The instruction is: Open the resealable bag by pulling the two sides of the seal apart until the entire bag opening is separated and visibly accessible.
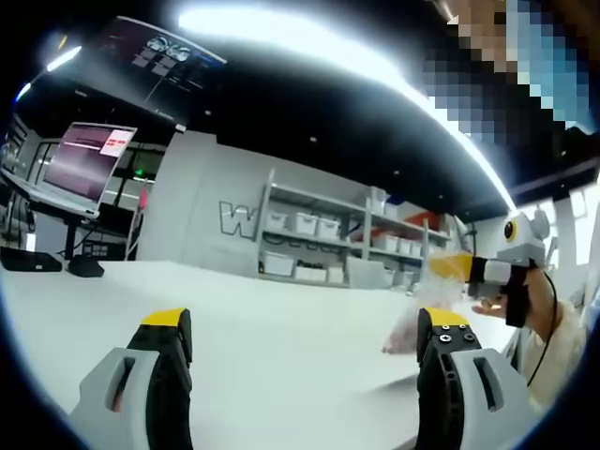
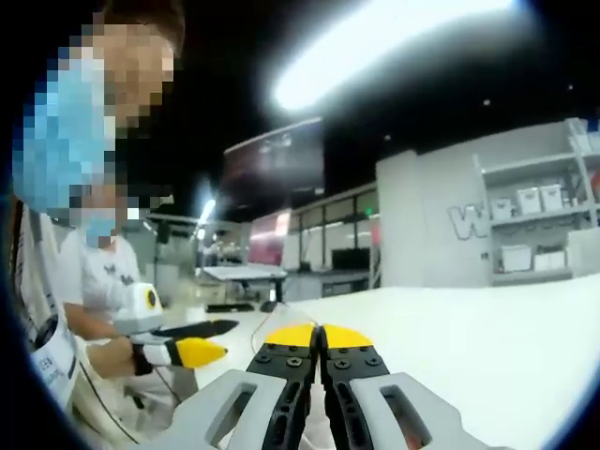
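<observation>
A clear, faintly pink resealable bag (image 1: 414, 326) hangs over the white table (image 1: 281, 319), partly hidden behind my left gripper's right jaw. Its top edge sits at the yellow tips of my right gripper (image 1: 452, 267), which comes in from the right in a person's hand. In the right gripper view the right gripper (image 2: 319, 336) has its yellow tips pressed together, and the bag cannot be made out between them. My left gripper (image 1: 305, 323) stands wide open with nothing between its jaws, to the left of the bag. It also appears spread open as the left gripper (image 2: 211, 340).
The white table (image 2: 487, 347) stretches wide and bare in front. Shelves with white bins (image 1: 309, 234) line the far wall. A monitor (image 1: 89, 159) and dark devices stand at the table's far left. A person (image 2: 84, 281) stands close on the left.
</observation>
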Action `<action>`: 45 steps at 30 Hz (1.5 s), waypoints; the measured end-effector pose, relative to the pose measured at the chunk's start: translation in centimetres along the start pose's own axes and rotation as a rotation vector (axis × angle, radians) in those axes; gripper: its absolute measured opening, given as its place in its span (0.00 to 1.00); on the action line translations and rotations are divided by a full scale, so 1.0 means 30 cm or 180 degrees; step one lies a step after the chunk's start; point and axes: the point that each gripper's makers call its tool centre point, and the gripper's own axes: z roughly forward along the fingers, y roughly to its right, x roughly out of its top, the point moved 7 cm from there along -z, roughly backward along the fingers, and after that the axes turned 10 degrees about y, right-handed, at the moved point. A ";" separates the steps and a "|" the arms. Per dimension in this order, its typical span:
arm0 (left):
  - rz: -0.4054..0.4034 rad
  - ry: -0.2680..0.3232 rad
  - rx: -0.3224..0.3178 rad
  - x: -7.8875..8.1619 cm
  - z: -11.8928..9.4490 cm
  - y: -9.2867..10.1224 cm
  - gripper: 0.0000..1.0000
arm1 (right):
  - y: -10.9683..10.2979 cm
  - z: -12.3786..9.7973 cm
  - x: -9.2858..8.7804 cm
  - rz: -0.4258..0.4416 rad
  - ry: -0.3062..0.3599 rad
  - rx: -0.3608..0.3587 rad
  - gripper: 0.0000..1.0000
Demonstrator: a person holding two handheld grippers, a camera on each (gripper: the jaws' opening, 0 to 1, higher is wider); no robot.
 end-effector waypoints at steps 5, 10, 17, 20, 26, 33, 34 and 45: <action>0.0008 0.0002 0.0009 0.003 -0.003 -0.004 0.99 | 0.006 0.012 0.006 -0.0035 0.0006 0.0007 0.00; 0.0013 -0.0009 0.0013 0.004 -0.003 -0.006 0.98 | 0.017 0.020 0.013 -0.0066 0.0014 0.0001 0.00; 0.0021 -0.0020 0.0007 0.001 -0.003 -0.006 0.98 | 0.027 0.022 0.008 -0.0073 -0.0012 -0.0016 0.00; 0.0020 -0.0021 0.0009 0.000 -0.004 -0.006 0.98 | 0.032 0.023 0.005 -0.0065 -0.0020 -0.0027 0.00; 0.0025 -0.0047 0.0009 -0.003 -0.006 -0.009 0.97 | 0.042 0.026 0.007 -0.0057 -0.0013 -0.0040 0.00; 0.0021 -0.0068 0.0007 -0.008 -0.007 -0.009 0.97 | 0.056 0.036 0.009 -0.0088 -0.0007 -0.0053 0.00; 0.0022 -0.0071 0.0006 -0.008 -0.007 -0.009 0.97 | 0.057 0.037 0.008 -0.0086 -0.0008 -0.0053 0.00; 0.0032 -0.0111 -0.0007 -0.019 -0.009 -0.005 0.96 | 0.068 0.047 0.009 -0.0160 -0.0048 -0.0041 0.00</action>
